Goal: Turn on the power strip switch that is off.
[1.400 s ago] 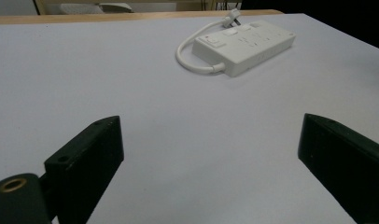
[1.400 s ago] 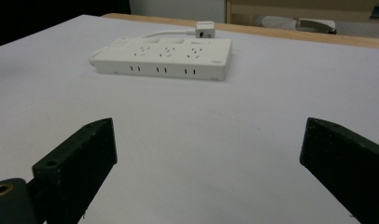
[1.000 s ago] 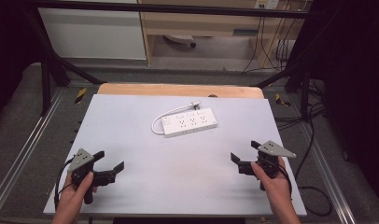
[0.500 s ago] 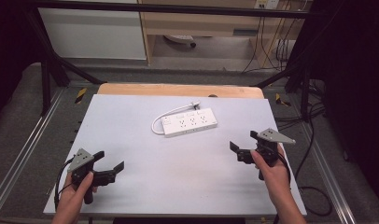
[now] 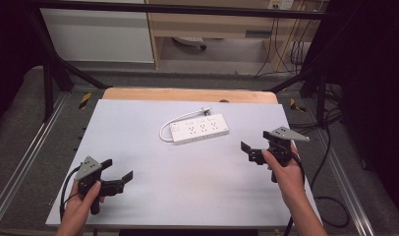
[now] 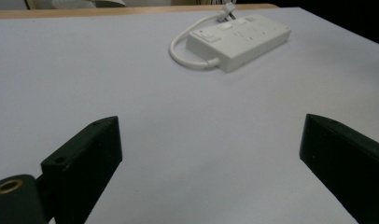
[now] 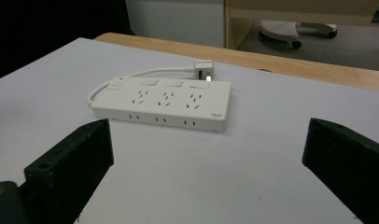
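Observation:
A white power strip [image 5: 200, 130] lies flat near the table's back middle, its short cord looped to a plug [image 5: 205, 110] behind it. My left gripper [image 5: 118, 169] rests open at the front left, held by a hand, far from the strip. Its view shows the power strip [image 6: 243, 39] well ahead between wide-apart jaws, left gripper [image 6: 208, 130] empty. My right gripper [image 5: 254, 143] is open at the right, just right of the strip and a little nearer to me. In its view the power strip [image 7: 171, 105] lies close ahead, right gripper [image 7: 207, 128] holding nothing.
The white tabletop [image 5: 187, 191] lies on a wooden board [image 5: 187, 94] that shows along the back edge. Metal rails [image 5: 25, 162] run along both sides. Dark cables [image 5: 330, 147] hang off the right. A cabinet [image 5: 97, 34] and shelf stand behind.
My right gripper has moved forward and slightly left, closer to the power strip. The left gripper and the strip have stayed put.

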